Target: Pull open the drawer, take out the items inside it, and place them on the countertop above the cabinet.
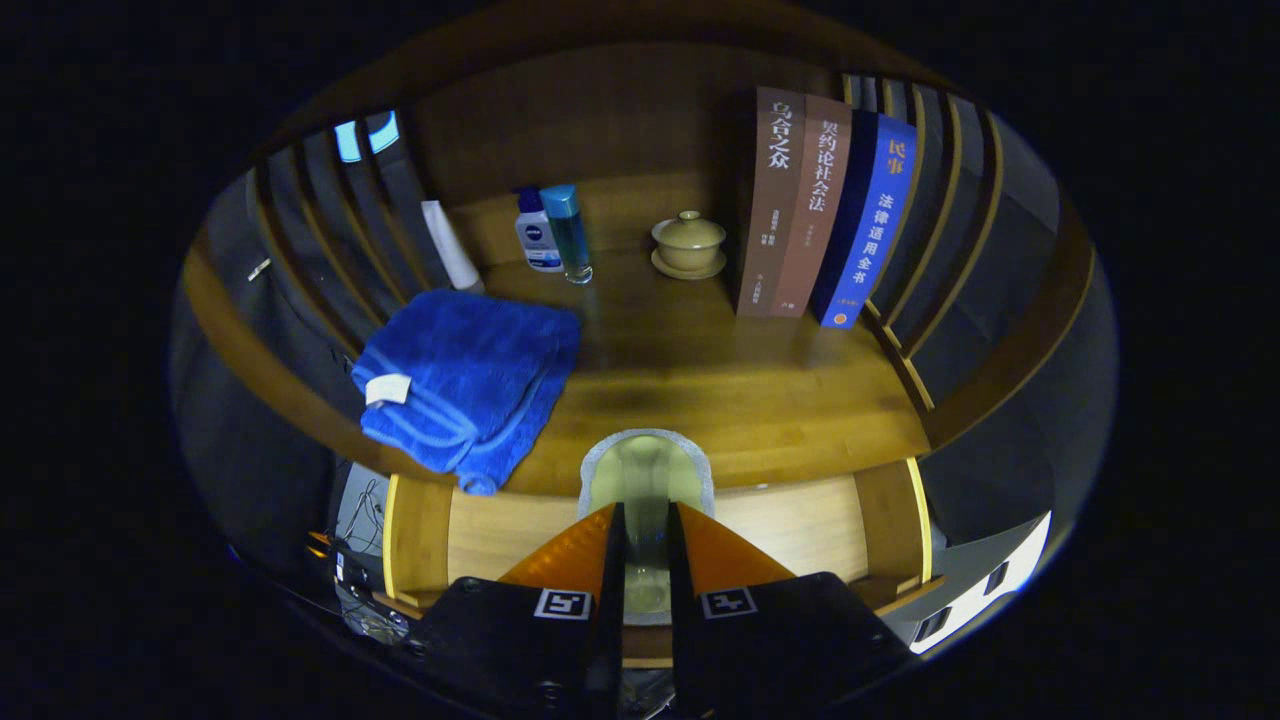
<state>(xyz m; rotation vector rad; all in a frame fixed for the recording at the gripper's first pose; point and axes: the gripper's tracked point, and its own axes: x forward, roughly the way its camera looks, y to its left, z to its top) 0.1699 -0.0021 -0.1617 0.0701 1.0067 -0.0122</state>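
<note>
My gripper (645, 518) is shut on a clear, pale greenish glass cup (646, 470), both fingers pressing its sides, its frosted rim facing forward. The cup hangs over the open drawer (800, 530), whose light wooden inside lies just below the front edge of the wooden countertop (720, 390). On the countertop, a folded blue towel (465, 375) drapes over the front left edge. Behind it stand a white-and-blue lotion bottle (536, 235) and a slim blue-capped bottle (570, 235).
A lidded beige tea bowl on a saucer (688, 243) sits at the back of the countertop. Three upright books (820, 210) stand to its right against slatted side walls (940, 260). A white tube (450, 245) leans at the back left. Cables (360, 560) lie beside the cabinet.
</note>
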